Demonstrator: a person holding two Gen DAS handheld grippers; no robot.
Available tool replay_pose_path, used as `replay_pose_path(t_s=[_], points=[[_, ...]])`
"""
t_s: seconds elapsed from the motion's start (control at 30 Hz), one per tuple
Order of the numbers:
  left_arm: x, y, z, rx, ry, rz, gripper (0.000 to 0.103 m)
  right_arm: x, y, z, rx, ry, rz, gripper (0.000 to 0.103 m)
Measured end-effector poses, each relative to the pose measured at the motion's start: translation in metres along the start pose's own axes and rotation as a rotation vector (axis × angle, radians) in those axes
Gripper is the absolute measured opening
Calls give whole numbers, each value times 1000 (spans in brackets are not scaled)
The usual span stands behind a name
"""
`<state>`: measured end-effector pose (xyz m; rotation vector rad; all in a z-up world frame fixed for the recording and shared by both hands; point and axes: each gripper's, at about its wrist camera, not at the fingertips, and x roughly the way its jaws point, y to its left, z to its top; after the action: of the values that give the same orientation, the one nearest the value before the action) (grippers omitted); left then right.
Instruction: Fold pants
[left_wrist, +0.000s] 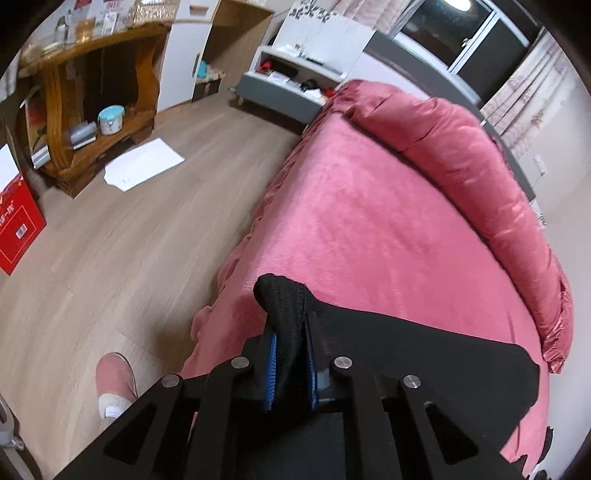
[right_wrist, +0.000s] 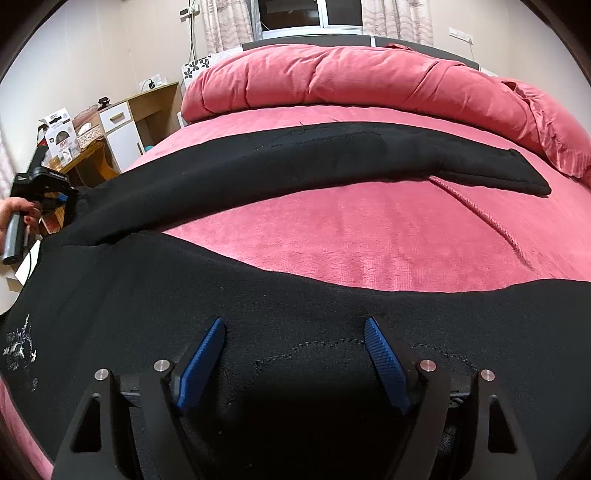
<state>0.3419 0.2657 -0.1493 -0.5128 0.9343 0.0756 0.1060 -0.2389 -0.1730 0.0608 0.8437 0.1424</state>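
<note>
Left wrist view: left fingers (left_wrist: 290, 363) pinch black pants (left_wrist: 406, 347), right fingers (right_wrist: 293, 360) spread wide, no legible writing

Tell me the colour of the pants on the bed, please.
Black. The pants show best in the right wrist view, on the pink bed.

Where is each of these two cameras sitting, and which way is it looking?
Left wrist view: rides on the left gripper, looking down along its fingers, shut on a bunch of the black pants, toward the pink bed and wooden floor; a slippered foot shows.
Right wrist view: rides on the right gripper, open above the pants, facing the rolled duvet and window; the person's hand holding the left gripper shows at left.
Both share the pants and bed.
</note>
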Motion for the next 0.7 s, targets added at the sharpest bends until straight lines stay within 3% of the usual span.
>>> replay_pose_path(t_s=[0.33,0.53,0.7], points=[[-83,-31,-35,143,-78,-72,11,0,1,0,0,-1,0,79],[-147,-41,-74,204,-102,-175,11,-2,2,0,-5,-1,-6,79],[-187,-43,-117,252,-103,-217,10,-1,2,0,-5,-2,-6,79]])
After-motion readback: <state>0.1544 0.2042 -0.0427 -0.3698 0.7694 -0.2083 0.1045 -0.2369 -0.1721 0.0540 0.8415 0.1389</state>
